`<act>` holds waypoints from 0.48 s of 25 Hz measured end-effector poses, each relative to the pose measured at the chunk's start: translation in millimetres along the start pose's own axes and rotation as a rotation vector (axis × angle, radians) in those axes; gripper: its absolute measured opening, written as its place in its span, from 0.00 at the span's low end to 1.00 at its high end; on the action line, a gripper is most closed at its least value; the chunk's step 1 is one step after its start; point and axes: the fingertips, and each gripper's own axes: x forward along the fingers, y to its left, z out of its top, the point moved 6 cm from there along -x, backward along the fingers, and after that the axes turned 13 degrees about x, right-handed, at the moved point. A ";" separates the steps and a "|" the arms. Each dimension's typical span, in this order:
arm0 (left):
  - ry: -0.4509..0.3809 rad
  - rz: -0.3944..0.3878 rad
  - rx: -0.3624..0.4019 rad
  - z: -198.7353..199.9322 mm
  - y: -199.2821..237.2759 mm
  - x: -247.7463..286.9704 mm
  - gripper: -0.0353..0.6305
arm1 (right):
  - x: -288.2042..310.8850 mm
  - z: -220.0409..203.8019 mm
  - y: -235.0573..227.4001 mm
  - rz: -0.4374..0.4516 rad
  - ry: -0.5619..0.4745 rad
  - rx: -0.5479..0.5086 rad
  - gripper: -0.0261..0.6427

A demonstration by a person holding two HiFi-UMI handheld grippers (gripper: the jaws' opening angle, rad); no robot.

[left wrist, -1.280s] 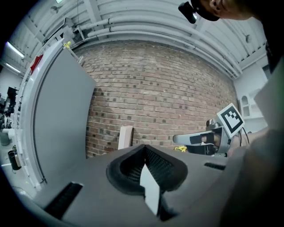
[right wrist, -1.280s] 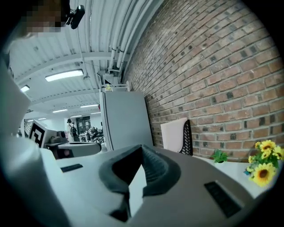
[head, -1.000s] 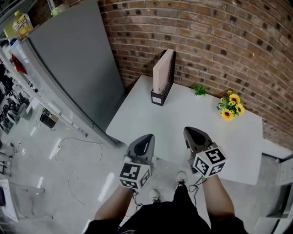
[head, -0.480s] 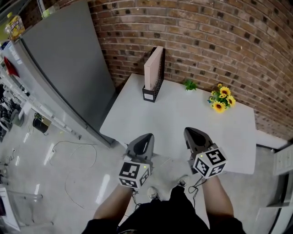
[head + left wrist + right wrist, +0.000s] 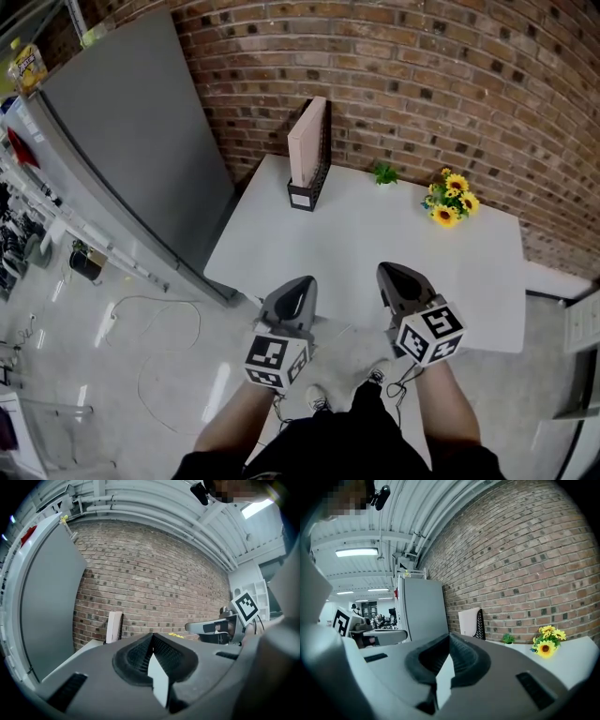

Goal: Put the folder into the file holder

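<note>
A tan folder (image 5: pixel 305 145) stands upright inside the black mesh file holder (image 5: pixel 320 178) at the far left corner of the white table (image 5: pixel 375 244), against the brick wall. My left gripper (image 5: pixel 298 286) and right gripper (image 5: pixel 392 274) hover side by side at the table's near edge, well short of the holder. Both are shut with nothing between the jaws. In the left gripper view the folder (image 5: pixel 114 626) shows far ahead beyond the closed left gripper (image 5: pixel 152 635). In the right gripper view the folder (image 5: pixel 468 621) and holder (image 5: pixel 480 624) stand past the closed right gripper (image 5: pixel 449 635).
A bunch of sunflowers (image 5: pixel 448 199) and a small green plant (image 5: pixel 382 173) sit at the table's far edge by the wall. A tall grey panel (image 5: pixel 141 141) stands left of the table. A thin cable (image 5: pixel 159 319) lies on the floor.
The table and holder have slid a little left and up in the head view as I shifted. Both grippers stay shut and empty, side by side.
</note>
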 end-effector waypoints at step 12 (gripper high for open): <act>-0.001 -0.001 0.000 0.9 0.5 -2.5 0.06 | 0.0 1.2 2.6 0.002 -0.004 0.000 0.04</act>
